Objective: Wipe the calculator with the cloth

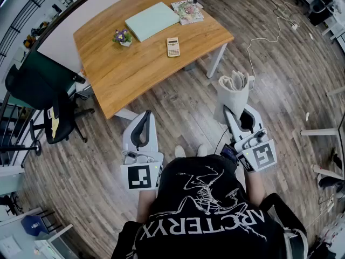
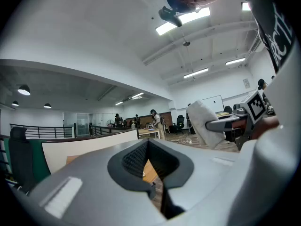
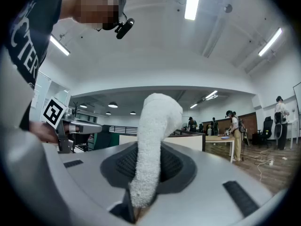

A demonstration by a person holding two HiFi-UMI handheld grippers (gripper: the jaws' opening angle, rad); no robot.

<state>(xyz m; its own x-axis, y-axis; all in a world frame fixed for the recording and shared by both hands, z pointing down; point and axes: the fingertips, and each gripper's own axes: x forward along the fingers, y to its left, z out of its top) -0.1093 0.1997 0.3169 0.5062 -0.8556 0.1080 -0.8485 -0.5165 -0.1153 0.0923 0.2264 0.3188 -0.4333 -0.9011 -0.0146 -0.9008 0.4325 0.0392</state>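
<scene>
Our right gripper (image 1: 228, 111) clamps the cloth (image 1: 234, 90); left gripper (image 1: 146, 115) closed, empty. Only the head view shows the calculator (image 1: 173, 46) on the table (image 1: 140, 72).

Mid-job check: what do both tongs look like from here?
Left tongs and right tongs are light grey moulded bodies with black ribbed inner pads. Each carries a cube with black-and-white square markers. The wearer's T-shirt is black with white print.

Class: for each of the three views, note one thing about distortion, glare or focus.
Head view: fisheye bends the table edges and floorboards, yet the calculator is sharp. Left gripper view: dark rounded corners; ceiling lights blow out white. Right gripper view: same dark corners; the cloth is crisp; a mosaic patch sits top left.
</scene>
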